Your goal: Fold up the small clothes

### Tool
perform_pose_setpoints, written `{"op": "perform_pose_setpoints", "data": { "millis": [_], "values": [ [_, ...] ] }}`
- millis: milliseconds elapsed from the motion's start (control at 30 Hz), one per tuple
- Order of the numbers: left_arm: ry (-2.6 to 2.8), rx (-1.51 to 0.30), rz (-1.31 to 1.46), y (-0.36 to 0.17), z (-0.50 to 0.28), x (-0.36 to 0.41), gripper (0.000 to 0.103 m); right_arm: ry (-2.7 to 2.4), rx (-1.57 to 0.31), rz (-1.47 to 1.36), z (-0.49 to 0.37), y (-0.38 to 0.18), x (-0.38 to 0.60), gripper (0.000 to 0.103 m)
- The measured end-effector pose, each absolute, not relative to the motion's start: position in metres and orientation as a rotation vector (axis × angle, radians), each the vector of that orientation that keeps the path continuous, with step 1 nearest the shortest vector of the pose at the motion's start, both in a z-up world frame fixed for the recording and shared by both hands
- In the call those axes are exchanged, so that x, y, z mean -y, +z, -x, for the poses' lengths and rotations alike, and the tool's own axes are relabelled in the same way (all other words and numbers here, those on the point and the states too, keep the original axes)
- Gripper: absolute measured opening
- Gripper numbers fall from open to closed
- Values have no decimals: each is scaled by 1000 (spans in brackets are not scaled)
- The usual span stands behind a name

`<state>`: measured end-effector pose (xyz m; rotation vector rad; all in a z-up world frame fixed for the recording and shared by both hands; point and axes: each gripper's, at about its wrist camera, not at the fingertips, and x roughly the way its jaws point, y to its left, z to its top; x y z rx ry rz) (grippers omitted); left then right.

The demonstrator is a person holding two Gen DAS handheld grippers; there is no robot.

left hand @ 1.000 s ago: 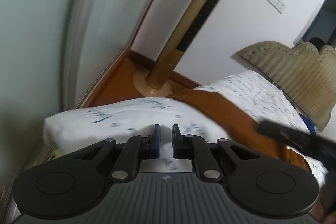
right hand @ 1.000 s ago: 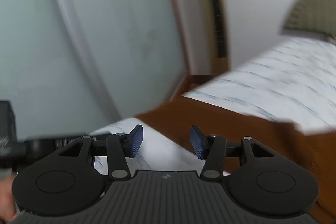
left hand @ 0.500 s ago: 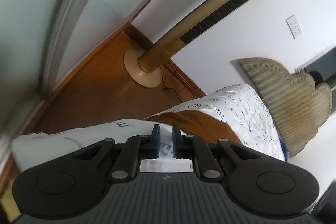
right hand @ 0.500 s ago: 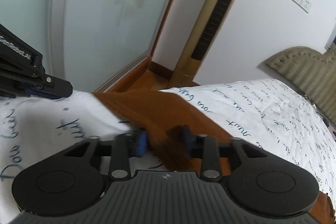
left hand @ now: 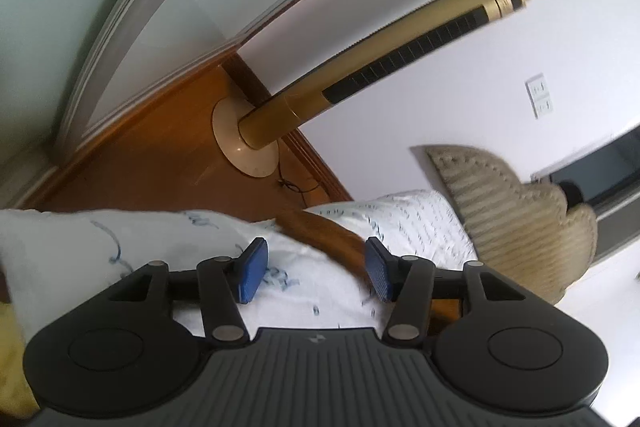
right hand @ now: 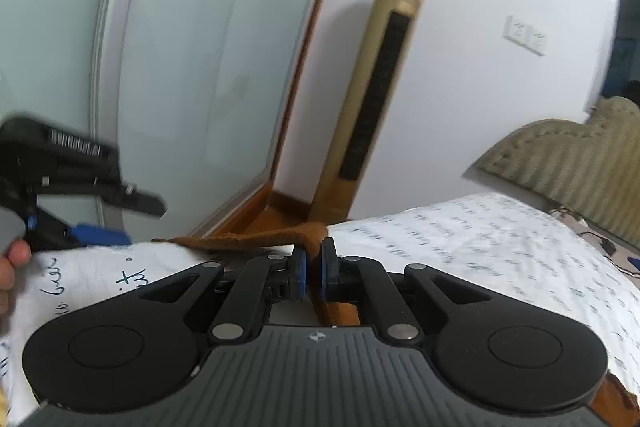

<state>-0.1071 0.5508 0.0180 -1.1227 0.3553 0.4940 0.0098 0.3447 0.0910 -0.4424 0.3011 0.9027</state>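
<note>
A: What do we have around us?

B: A tall gold tower fan (left hand: 384,67) on a round cream base, standing on the brown wooden floor (left hand: 140,163) beside the frosted glass sliding door (right hand: 180,67). A white double wall socket (right hand: 524,35) sits on the wall, and a beige ribbed upholstered headboard (left hand: 516,223) rises at the far end of the bed with the white sheet printed in blue handwriting (right hand: 480,239). Nothing lies on the sheet between us and the cloth.

A: And the cloth?

B: The small rust-brown fabric garment (right hand: 256,238) lies on the bed. Our right gripper (right hand: 313,269) is clamped on its edge, lifting a ridge of it off the sheet.

A: The left gripper (left hand: 314,269)?

B: Its jaws are opening, spread to a medium gap over white sheet, with the brown cloth just by the right pad (left hand: 378,273) but not pinched.

A: What changed from half a second ago?

B: Then our left pads were nearly together and our right pads still stood apart around the cloth. Now a fingertip (right hand: 18,253) of the person's left hand shows at the edge of the right view.
</note>
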Motion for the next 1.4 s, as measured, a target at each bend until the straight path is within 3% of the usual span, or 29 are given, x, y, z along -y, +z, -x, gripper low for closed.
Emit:
{"op": "perform_pose_setpoints", "data": {
  "millis": [100, 467, 500, 567, 667, 767, 833, 900, 1333, 1400],
  "values": [
    [471, -348, 1095, 27, 106, -535, 65, 880, -294, 370, -10, 106, -300, 7],
    [408, -425, 1137, 25, 41, -533, 66, 904, -489, 328, -26, 85, -244, 8],
    [409, -416, 1152, 23, 41, -537, 66, 923, -493, 319, -26, 84, -248, 10],
    [401, -404, 1178, 19, 41, -543, 65, 952, -492, 327, -24, 83, -256, 28],
    [378, -355, 1174, 14, 43, -549, 64, 971, -484, 340, -18, 78, -271, 37],
    [358, -365, 1173, 9, 38, -555, 41, 978, -483, 343, -22, 73, -287, 37],
    [336, -385, 1201, 1, 34, -559, 18, 973, -474, 350, -20, 71, -292, 37],
    [339, -402, 1216, -6, 31, -561, 8, 966, -463, 356, -18, 70, -297, 37],
    [343, -310, 1191, 7, 46, -557, 5, 944, -368, 528, -5, 50, -350, 33],
    [327, -288, 1179, 14, 48, -555, 5, 916, -386, 562, -10, 43, -361, 13]
  ]
}}
